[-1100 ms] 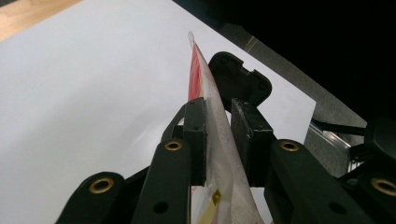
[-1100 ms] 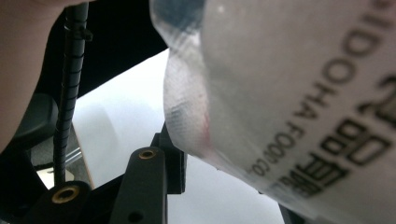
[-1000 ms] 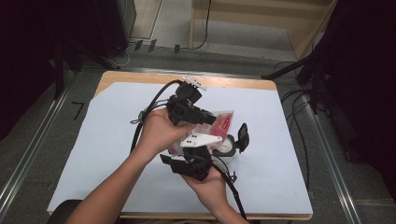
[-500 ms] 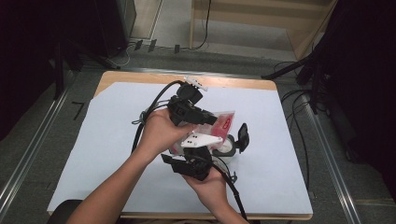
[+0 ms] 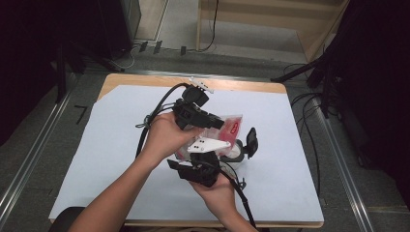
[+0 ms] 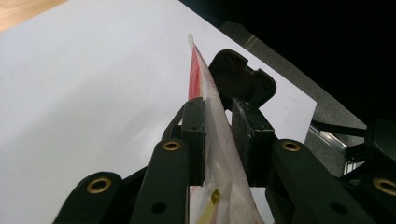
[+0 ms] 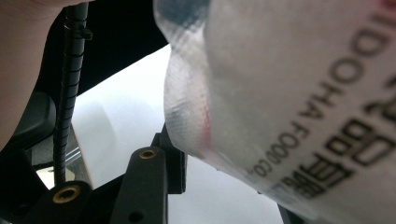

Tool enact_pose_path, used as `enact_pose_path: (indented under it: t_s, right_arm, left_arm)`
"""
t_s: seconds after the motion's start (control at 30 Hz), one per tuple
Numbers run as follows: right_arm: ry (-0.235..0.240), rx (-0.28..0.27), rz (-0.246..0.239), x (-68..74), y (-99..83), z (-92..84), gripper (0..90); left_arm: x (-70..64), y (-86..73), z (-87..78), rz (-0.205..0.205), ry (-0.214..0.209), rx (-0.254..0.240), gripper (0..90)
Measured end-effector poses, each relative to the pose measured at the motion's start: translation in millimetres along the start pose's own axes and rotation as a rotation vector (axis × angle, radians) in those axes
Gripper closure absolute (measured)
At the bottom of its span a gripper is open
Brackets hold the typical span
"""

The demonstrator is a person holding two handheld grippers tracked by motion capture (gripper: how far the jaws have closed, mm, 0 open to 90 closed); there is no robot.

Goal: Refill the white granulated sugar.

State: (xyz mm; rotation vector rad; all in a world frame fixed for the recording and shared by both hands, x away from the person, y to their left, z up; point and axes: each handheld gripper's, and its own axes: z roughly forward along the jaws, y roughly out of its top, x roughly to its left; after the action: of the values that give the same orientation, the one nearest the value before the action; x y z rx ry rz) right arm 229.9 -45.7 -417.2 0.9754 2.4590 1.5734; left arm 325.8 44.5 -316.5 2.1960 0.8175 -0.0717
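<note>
the work in hand is a clear plastic packet point(image 5: 227, 126) with red print, held up over the middle of the tabletop point(image 5: 111, 140), a little toward its right edge, off the white sheet that covers the top. the left claw point(image 6: 218, 133) is closed on the packet's edge: in the left gripper view the thin film runs straight up between the two black pads and both press against it. the right claw point(image 5: 244, 147) comes at the packet from the near side. in the right gripper view the film with its black lettering hangs across the lens and one jaw shows below it, so i cannot tell whether that claw is gripping or merely standing against the bag.

by my judgement the pick-up is done, since the packet is lifted and pinched on one side. what looks left is a firm second hold by the right claw, then whatever the two are meant to do together, likely pulling the packet open. the top edge seems sealed so far, with no tear that i can see.
</note>
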Motion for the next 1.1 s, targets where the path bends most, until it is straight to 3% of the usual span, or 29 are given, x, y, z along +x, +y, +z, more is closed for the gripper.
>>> enact_pose_path:
  t_s: [0.57,1.1]
  right_arm:
    - [-0.005,0.002,-0.002,-0.4,-0.3,0.7,64.3]
    - [-0.006,0.002,-0.002,-0.5,-2.1,0.7,64.2]
  left_arm:
    - [1.5,-0.4,1.3,-0.011,-0.005,0.0,76.1]
    - [-2.3,-0.2,2.4,0.01,0.002,0.006,76.3]
